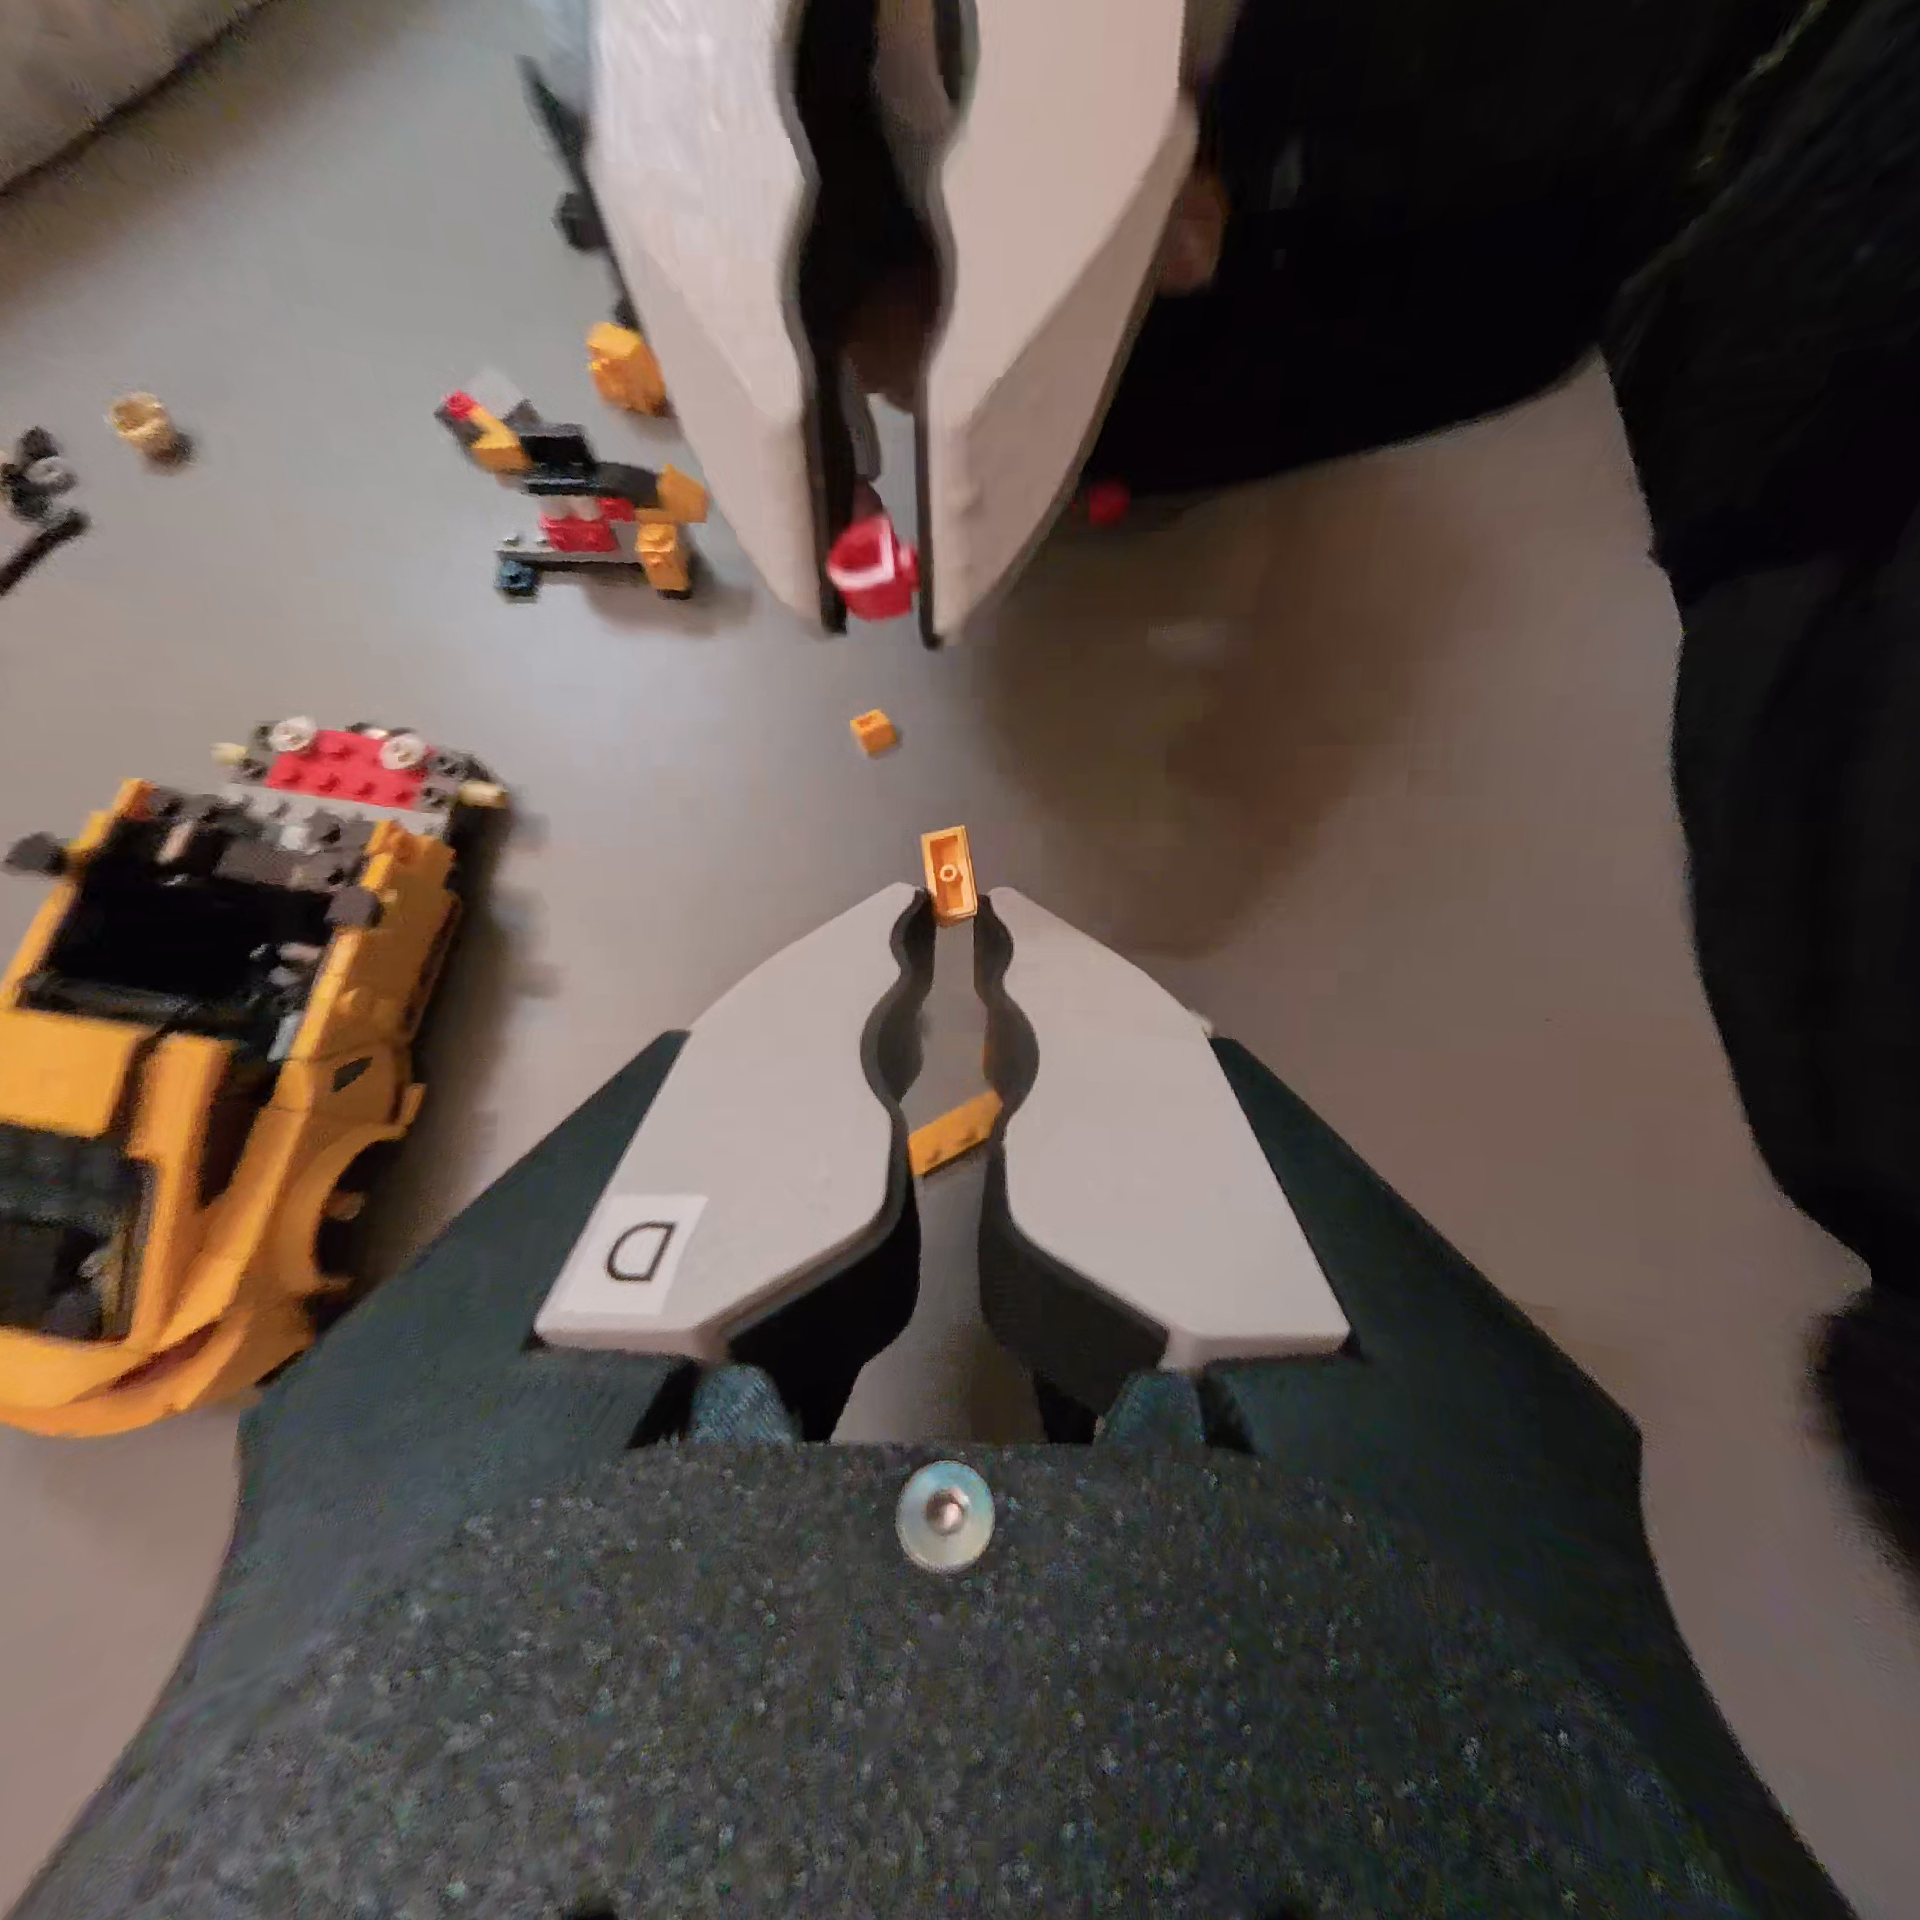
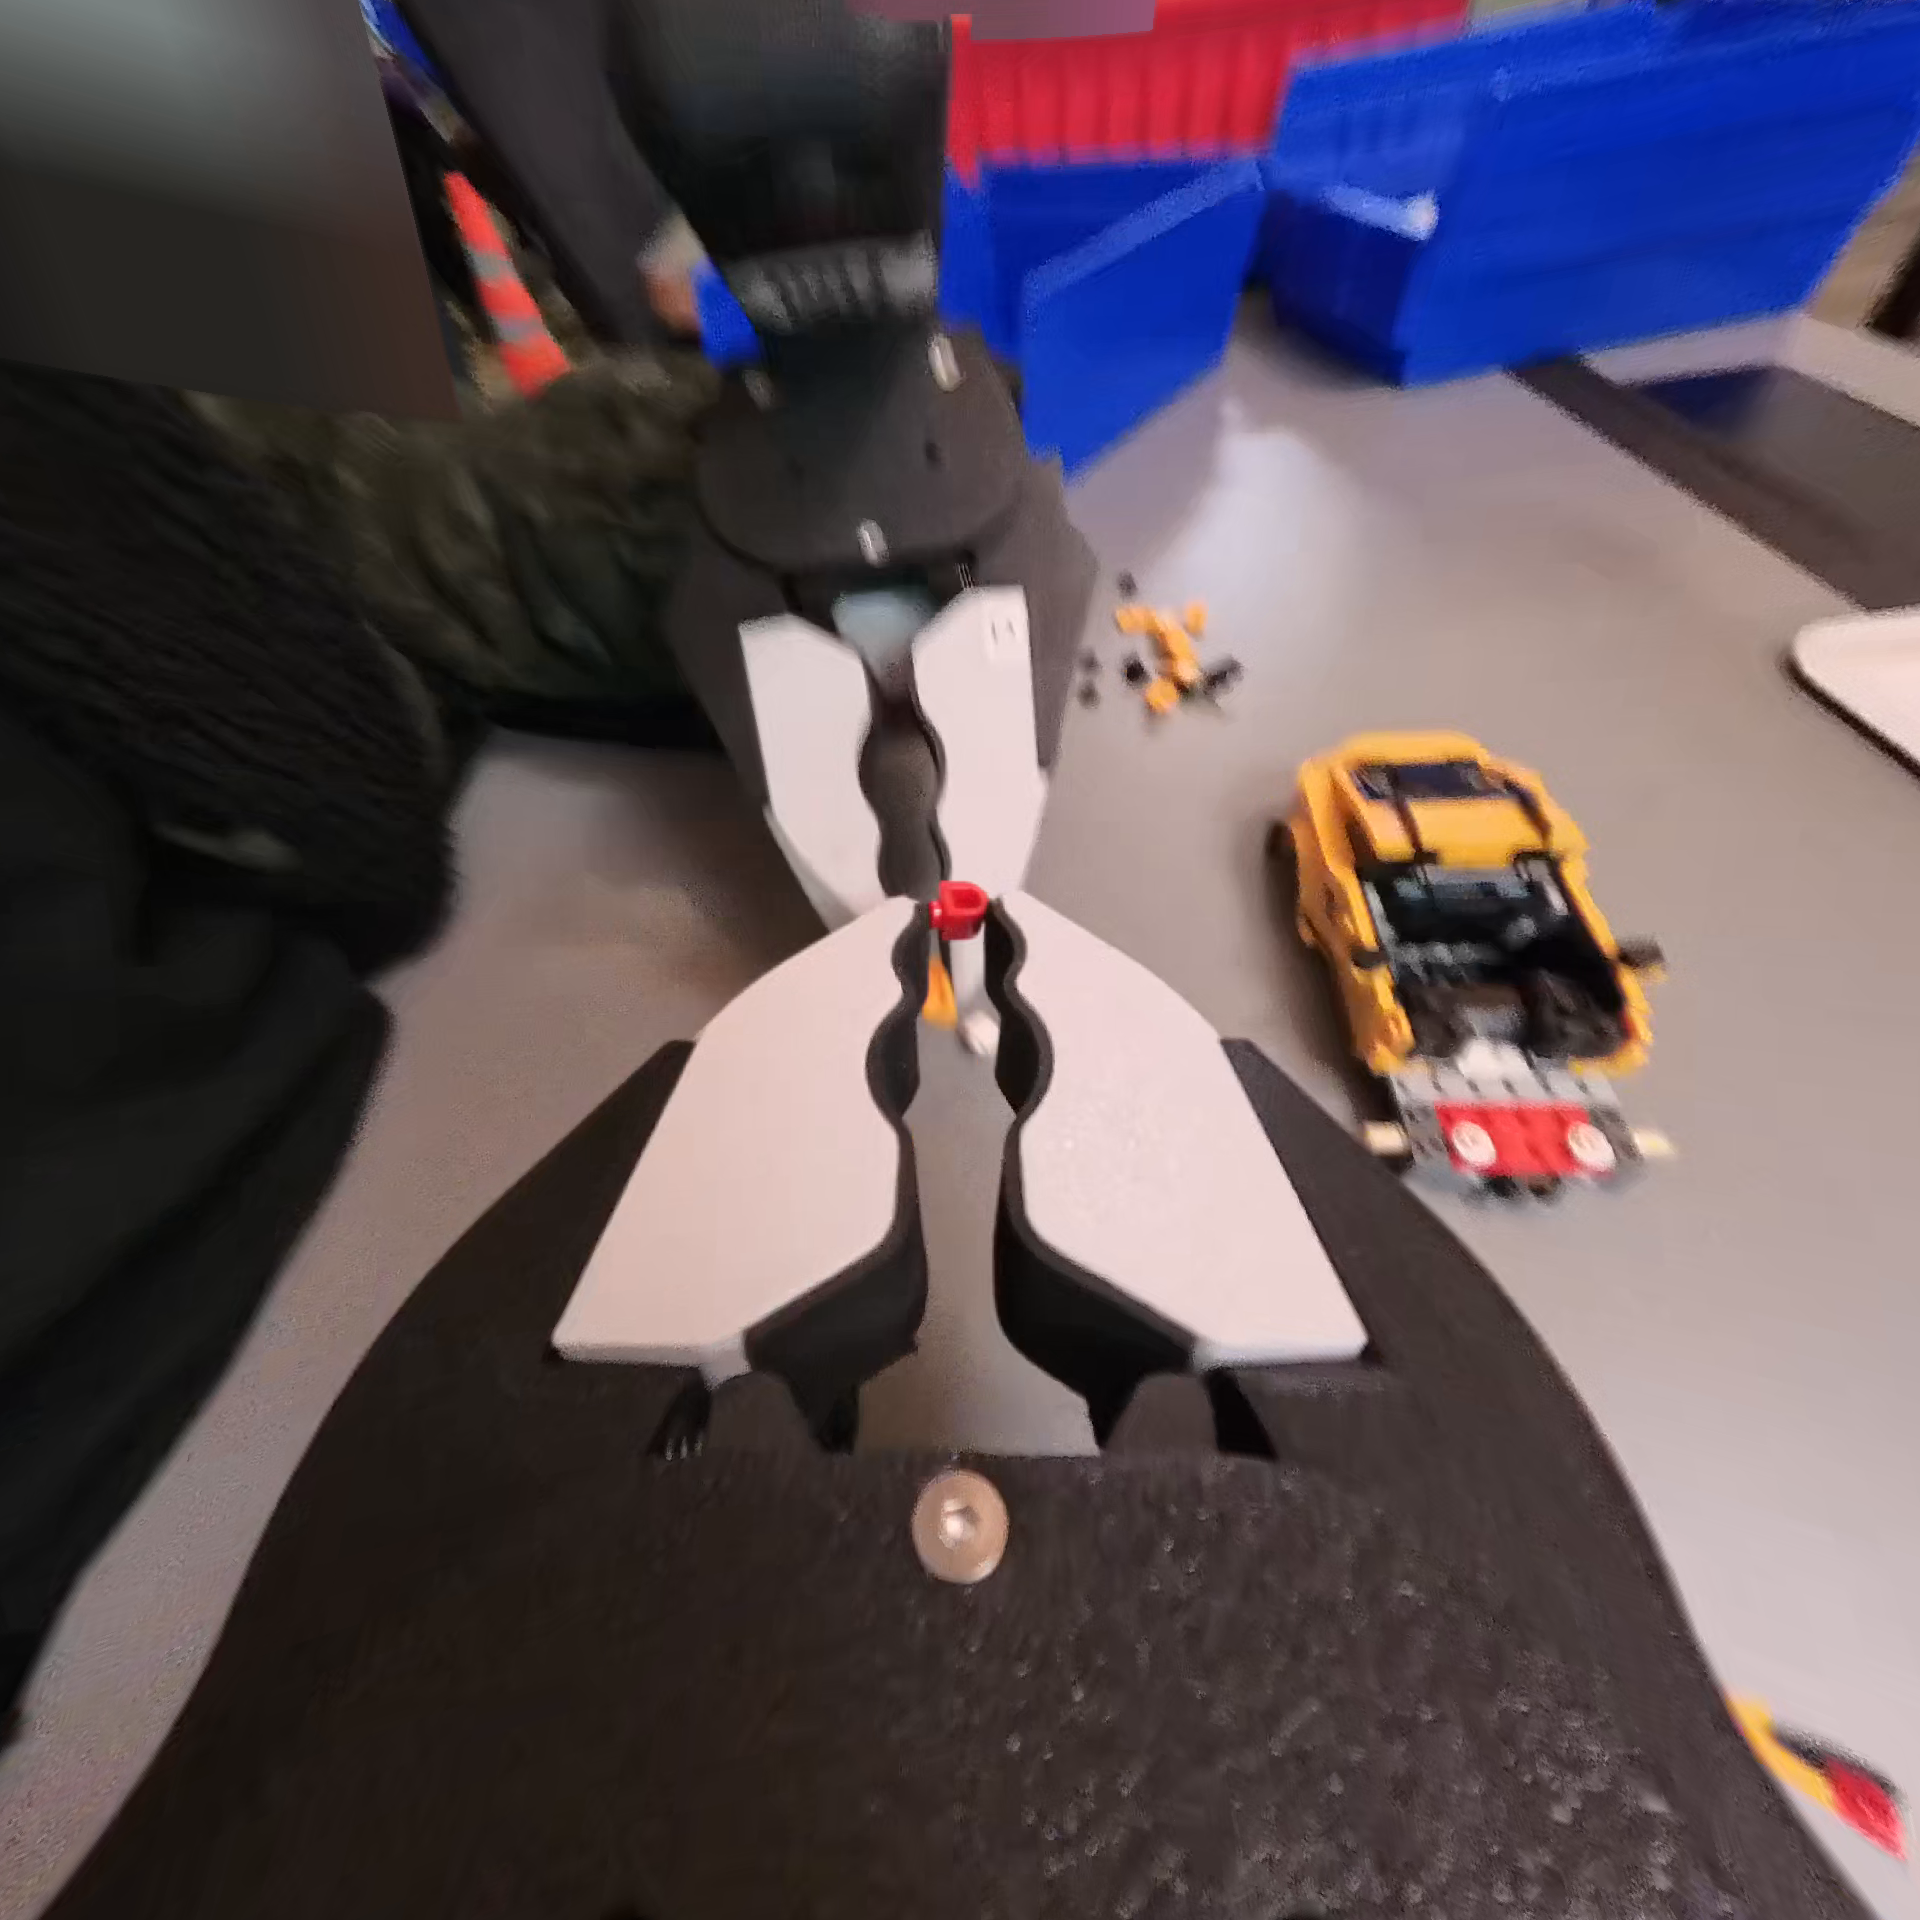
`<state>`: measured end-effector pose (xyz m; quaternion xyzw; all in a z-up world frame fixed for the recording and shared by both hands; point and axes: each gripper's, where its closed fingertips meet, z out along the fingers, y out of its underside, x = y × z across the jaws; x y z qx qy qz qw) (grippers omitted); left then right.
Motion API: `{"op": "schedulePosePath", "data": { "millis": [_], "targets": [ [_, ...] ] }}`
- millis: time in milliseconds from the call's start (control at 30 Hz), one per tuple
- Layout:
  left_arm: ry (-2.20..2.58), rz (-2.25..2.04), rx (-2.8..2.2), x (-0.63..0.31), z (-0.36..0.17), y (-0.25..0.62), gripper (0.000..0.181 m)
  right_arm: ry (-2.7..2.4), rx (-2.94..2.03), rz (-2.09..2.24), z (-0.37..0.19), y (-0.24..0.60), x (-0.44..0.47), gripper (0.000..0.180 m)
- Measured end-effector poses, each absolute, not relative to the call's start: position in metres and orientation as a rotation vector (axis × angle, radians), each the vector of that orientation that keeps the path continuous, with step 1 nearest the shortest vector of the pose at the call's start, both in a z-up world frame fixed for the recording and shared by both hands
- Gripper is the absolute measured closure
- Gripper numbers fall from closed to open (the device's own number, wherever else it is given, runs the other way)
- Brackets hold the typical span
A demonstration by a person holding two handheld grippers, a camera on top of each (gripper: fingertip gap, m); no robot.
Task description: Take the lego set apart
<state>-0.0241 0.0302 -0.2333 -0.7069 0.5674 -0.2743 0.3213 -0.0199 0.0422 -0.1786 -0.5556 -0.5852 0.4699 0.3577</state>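
Each camera sits just behind its own gripper, looking forward and down along the fingers at the grey table [image 1: 312,644]. The two face each other closely. Both views share the yellow toy car [image 2: 1455,935], though blur perhaps hides other overlap.

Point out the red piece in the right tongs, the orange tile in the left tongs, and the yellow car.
red piece [image 2: 957,908]: right wrist view, its top.
orange tile [image 1: 950,875]: left wrist view, its underside.
yellow car [image 2: 1455,831]: right wrist view, its roof.
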Motion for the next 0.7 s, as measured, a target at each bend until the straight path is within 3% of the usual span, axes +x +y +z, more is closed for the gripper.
{"op": "schedulePosePath", "data": {
  "millis": [300,700],
  "targets": [
    [1.425,-0.741,-1.888,-0.033,-0.233,0.039,0.173,-1.819,-1.564,0.773,-0.248,0.039,-0.023,0.168],
    [1.481,-0.62,-1.934,-0.036,-0.248,0.041,0.173,-1.763,-1.561,0.721,-0.216,0.063,0.001,0.164]
  ]
}}
